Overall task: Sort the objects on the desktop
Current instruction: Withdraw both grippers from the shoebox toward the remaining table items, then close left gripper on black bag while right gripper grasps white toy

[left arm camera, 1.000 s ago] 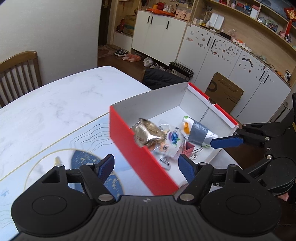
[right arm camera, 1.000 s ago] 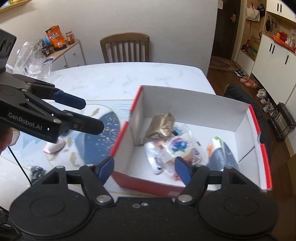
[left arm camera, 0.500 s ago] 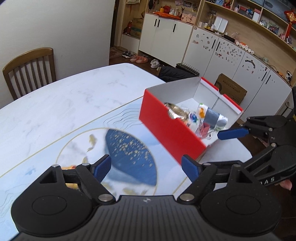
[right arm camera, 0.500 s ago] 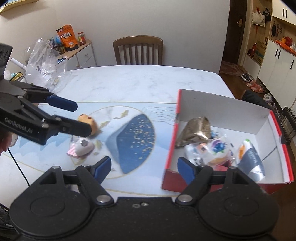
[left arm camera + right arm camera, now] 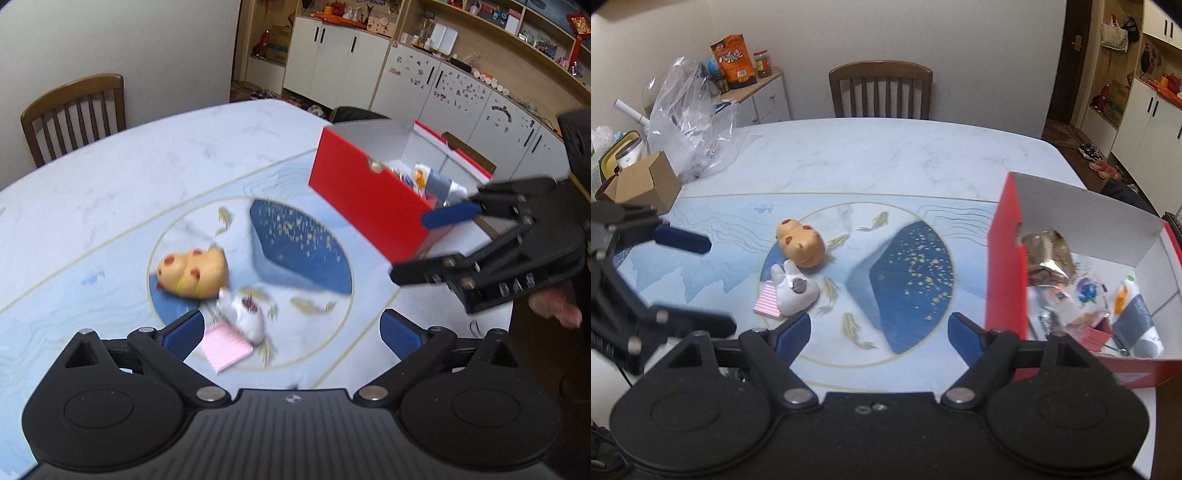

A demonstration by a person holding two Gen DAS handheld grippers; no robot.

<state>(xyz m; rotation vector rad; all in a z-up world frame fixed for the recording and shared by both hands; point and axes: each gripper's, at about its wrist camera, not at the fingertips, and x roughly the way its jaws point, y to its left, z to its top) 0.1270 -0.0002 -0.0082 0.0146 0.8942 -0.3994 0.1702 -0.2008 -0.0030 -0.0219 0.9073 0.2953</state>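
Note:
A tan hippo-shaped toy [image 5: 192, 273] [image 5: 801, 243] lies on the round blue pattern of the table mat. A white toy [image 5: 245, 317] [image 5: 794, 293] rests just in front of it, partly on a pink notepad [image 5: 227, 349] [image 5: 766, 301]. My left gripper [image 5: 291, 332] [image 5: 716, 284] hovers over the white toy and notepad, jaws opening wide, nothing between the pads. My right gripper [image 5: 879, 332] [image 5: 413, 247] is open and empty over the mat, between the toys and the red box [image 5: 365, 199] [image 5: 1003, 266]. The box holds several packets and small items.
A wooden chair [image 5: 879, 88] stands at the table's far side. A small cardboard box [image 5: 642, 184] and a crumpled clear plastic bag [image 5: 690, 118] sit at the far left of the table. The red box stands close to the table's right edge.
Both grippers have drawn away from the red box toward the mat's centre. The hippo toy, white toy and pink pad have come into the left wrist view. The left jaws stand wider.

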